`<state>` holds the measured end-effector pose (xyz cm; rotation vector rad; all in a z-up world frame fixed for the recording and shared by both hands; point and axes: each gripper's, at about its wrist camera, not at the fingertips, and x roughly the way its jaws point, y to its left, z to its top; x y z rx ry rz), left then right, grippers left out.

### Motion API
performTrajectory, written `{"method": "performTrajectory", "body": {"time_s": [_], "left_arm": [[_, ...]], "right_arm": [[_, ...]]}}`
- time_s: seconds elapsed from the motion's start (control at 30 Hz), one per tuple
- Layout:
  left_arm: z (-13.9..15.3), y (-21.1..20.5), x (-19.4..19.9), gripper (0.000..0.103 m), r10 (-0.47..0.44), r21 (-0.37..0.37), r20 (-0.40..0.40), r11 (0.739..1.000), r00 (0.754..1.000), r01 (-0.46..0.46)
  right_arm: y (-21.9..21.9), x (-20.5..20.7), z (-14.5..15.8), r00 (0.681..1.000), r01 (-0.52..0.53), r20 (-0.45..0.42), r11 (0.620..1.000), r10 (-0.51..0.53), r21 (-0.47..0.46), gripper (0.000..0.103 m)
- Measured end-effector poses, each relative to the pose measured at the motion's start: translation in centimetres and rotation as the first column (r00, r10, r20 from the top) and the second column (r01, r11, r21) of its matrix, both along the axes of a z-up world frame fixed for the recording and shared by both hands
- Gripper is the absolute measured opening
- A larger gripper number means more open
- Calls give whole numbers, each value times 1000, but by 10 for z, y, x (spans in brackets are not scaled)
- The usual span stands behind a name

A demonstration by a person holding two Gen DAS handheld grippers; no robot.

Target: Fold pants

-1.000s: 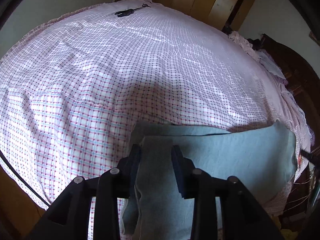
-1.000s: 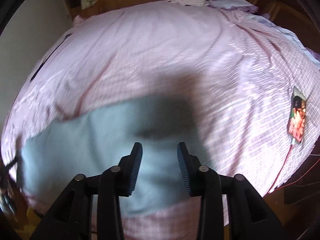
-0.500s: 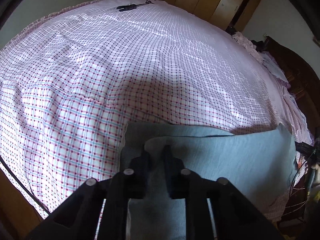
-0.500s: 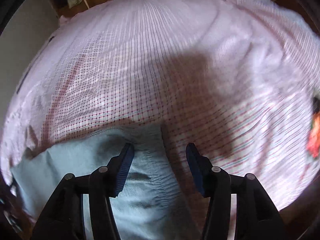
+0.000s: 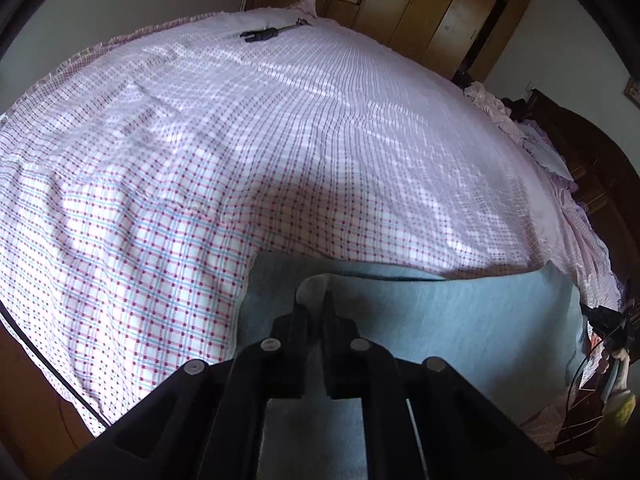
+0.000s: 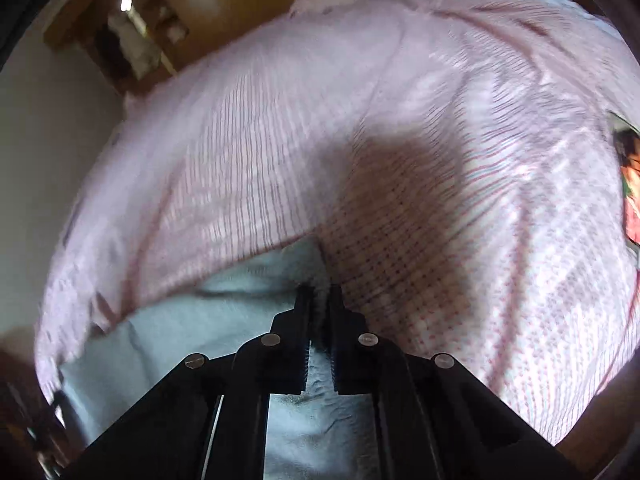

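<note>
- Pants [image 5: 460, 320]: light blue-grey, soft knit, lying flat along the near edge of the bed; one end sits under the left tool, the other end reaches toward the right side of the left wrist view. In the right wrist view the same garment [image 6: 168, 332] spreads to the left and below the tool.
- Left tool [image 5: 318, 300]: jaws have just been closing and now stand nearly together, pinching a raised fold of the pants at its near-left corner; cloth shows between the pads.
- Right tool [image 6: 319, 300]: jaws have just been closing and are now drawn tight on the upper corner of the pants, a fuzzy edge of cloth caught between them; view blurred.
- Bed [image 5: 280, 140]: covered with a pink-and-white checked sheet, lightly creased, shadow falling across its near middle.
- Dark slim object [image 5: 262, 34]: lying on the sheet near the far edge, kind not clear.
- Wooden wardrobe [image 5: 440, 12]: standing beyond the bed's far side.
- Phone [image 6: 630, 184]: at the right edge of the right wrist view, lit screen, on the sheet, well apart from the pants.
</note>
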<state>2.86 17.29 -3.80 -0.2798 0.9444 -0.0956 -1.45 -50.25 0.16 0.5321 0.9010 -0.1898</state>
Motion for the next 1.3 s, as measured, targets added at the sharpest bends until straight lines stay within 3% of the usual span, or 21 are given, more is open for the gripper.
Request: {"method": "performTrajectory", "body": {"time_s": [0.1,0.27,0.37,0.5,0.63,0.77,0.9,1.17,1.3], "left_arm": [[7,2,2,5,11,10,18,1000,1000,-11],[-10,2,20,7,8,24,-37,1000,999,-7],[-17,1,22,14,20,55,-56,998,998,-17],[-3,6,17,26,39,113,-56,993,998,-33],[13,14,11,34,75,122,-37,990,997,-70],[22,16,12,37,75,46,-50,996,996,-73],[22,3,21,38,48,-13,-83,999,995,-50],[31,-49,30,42,-98,-8,-97,995,990,98],[31,-76,27,42,-175,-12,-98,984,980,175]], "right_arm": [[-4,-10,4,999,34,12,999,-34,-29,0],[3,4,-16,996,1,-84,995,-9,-96,1],[10,9,-17,993,9,-117,989,-26,-145,8],[20,4,10,994,6,-101,970,-31,-243,13],[31,-6,45,998,-5,-57,943,-15,-334,29],[62,6,60,991,-134,-65,950,121,-280,32],[113,36,52,952,-303,-88,942,293,-144,32],[191,83,41,854,-513,-118,857,506,-37,32],[211,103,30,807,-573,-185,819,561,-18,32]]}}
